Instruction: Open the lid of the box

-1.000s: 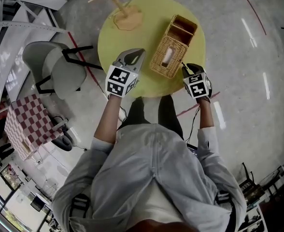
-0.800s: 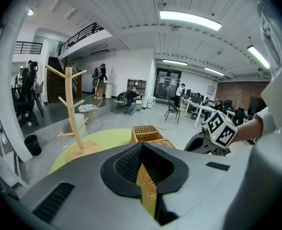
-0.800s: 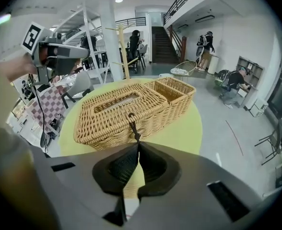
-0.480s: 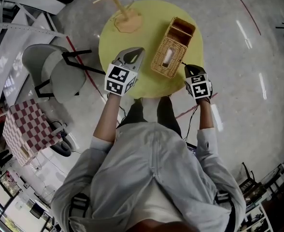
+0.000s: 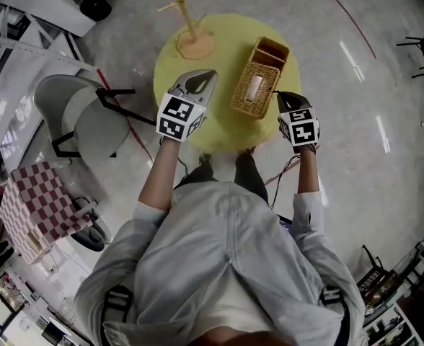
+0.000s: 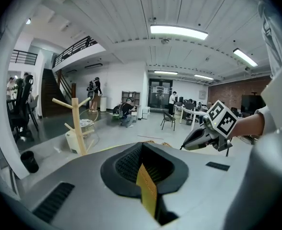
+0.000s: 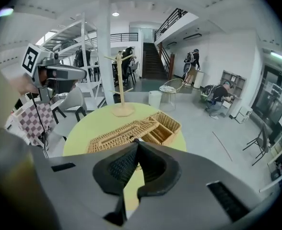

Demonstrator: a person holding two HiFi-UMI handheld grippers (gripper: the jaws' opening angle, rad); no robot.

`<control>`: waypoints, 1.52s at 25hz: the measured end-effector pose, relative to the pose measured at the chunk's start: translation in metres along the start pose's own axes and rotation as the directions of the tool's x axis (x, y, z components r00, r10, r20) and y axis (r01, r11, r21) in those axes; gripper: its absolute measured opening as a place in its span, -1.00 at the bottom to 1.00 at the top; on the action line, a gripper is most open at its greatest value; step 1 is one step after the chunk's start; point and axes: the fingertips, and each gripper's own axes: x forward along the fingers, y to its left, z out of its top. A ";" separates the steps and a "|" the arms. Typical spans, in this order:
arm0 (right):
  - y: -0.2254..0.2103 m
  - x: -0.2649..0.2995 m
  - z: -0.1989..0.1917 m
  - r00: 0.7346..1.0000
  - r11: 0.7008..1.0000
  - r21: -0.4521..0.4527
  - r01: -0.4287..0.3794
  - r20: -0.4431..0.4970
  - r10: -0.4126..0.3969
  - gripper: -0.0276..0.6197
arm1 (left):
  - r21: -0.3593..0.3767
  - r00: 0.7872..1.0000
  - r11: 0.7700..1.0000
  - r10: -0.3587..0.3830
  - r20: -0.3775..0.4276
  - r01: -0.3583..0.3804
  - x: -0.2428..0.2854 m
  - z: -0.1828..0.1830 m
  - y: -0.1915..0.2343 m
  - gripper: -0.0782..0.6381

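The gripping step is judged to be in hand: the right tongs [image 7: 137, 141] are closed together at the near edge of the wicker box [image 5: 259, 78] on the yellow surface [image 5: 223, 45], though a hold on its lid [image 7: 122, 131] cannot be confirmed, the left tongs [image 6: 142, 143] are held shut and empty, and an upward swing of the lid is called for next.

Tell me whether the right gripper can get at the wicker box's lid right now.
Probably yes. The right gripper sits with shut fingers at the near edge of the woven wicker box's lid, and nothing on the round yellow table stands between them.
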 end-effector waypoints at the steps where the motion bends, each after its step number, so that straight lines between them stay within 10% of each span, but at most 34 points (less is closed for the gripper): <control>1: 0.003 -0.002 0.006 1.000 1.000 -0.004 0.007 0.007 -0.007 -0.84 | 0.006 1.000 1.000 -0.001 0.006 0.001 -0.004 0.002 0.002 -0.70; 21: 0.065 0.030 0.110 0.985 0.999 0.052 0.005 0.169 -0.014 -0.84 | -0.020 0.994 0.994 0.104 0.040 -0.103 -0.085 -0.023 0.073 -0.70; 38: 0.144 0.156 0.131 0.992 0.990 -0.068 -0.126 0.017 0.128 -0.84 | -0.085 0.992 0.988 0.123 -0.040 -0.126 -0.089 -0.065 0.143 -0.70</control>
